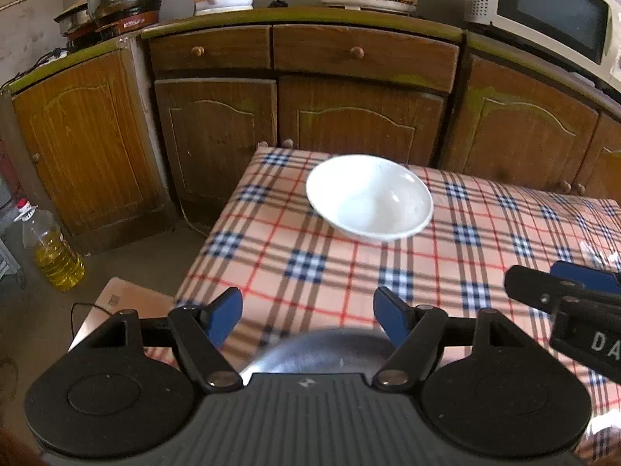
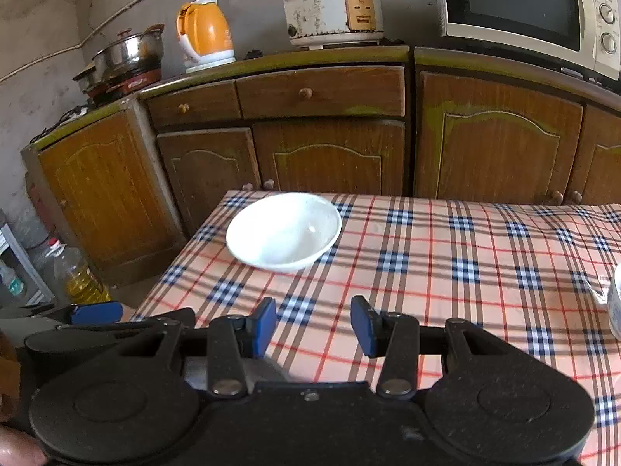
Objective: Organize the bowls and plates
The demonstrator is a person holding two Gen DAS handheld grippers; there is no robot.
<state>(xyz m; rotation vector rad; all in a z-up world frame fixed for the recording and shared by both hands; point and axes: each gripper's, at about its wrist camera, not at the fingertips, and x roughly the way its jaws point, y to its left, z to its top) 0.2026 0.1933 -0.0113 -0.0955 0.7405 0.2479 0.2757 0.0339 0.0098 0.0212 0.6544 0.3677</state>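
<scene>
A white bowl [image 1: 368, 198] [image 2: 283, 231] stands upright and empty on the plaid tablecloth [image 1: 349, 268] [image 2: 446, 272], near the table's far left corner. My left gripper [image 1: 308, 320] stands wide, well short of that bowl. Below and between its blue pads, close to the camera, shows the blurred dome of a steel bowl [image 1: 314, 349] [image 2: 268, 369]; the pads do not visibly press on it. My right gripper [image 2: 313, 326] [image 1: 543, 275] is beside it to the right, half open, with only tablecloth between its pads. One of the left gripper's fingers [image 2: 97, 312] shows at the right view's left edge.
Wooden cabinets [image 2: 326, 159] run behind the table, carrying a microwave [image 2: 520, 4], a rice cooker [image 2: 330, 4], an orange kettle [image 2: 205, 35] and steel pots [image 2: 128, 54]. An oil bottle [image 1: 54, 256] and a cardboard box [image 1: 116, 303] are on the floor at left. A white container [image 2: 615, 306] stands at the table's right edge.
</scene>
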